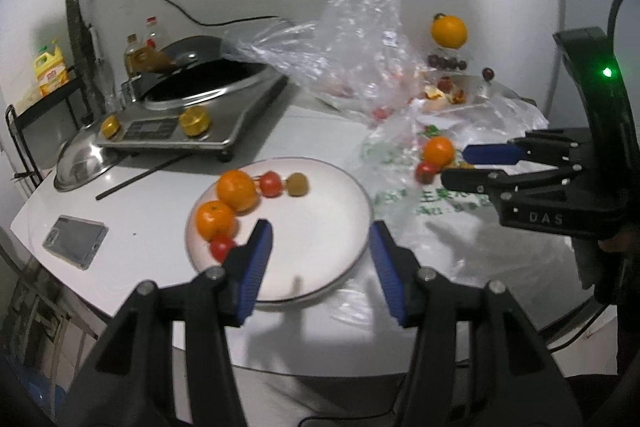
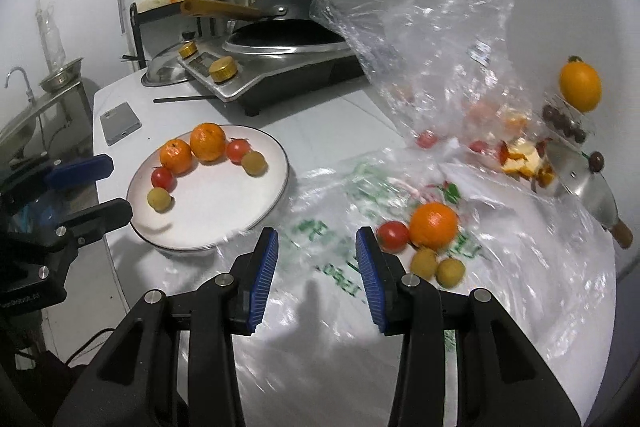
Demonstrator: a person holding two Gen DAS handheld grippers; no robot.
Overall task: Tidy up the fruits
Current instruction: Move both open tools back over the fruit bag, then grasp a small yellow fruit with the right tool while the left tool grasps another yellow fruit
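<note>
Left wrist view: left gripper (image 1: 320, 247) released, jaws apart and empty | white plate (image 1: 340, 195) lies just beyond and beneath its fingertips, oranges (image 1: 236, 189) and tomatoes toward its left finger | Right wrist view: right gripper (image 2: 317, 253) released, empty (over printed plastic bag (image 2: 520, 267)) | loose orange (image 2: 434, 225) just ahead, right of right finger

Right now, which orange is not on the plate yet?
The orange lying on the printed plastic bag, beside a cherry tomato. The other two oranges already sit on the white plate.
</note>
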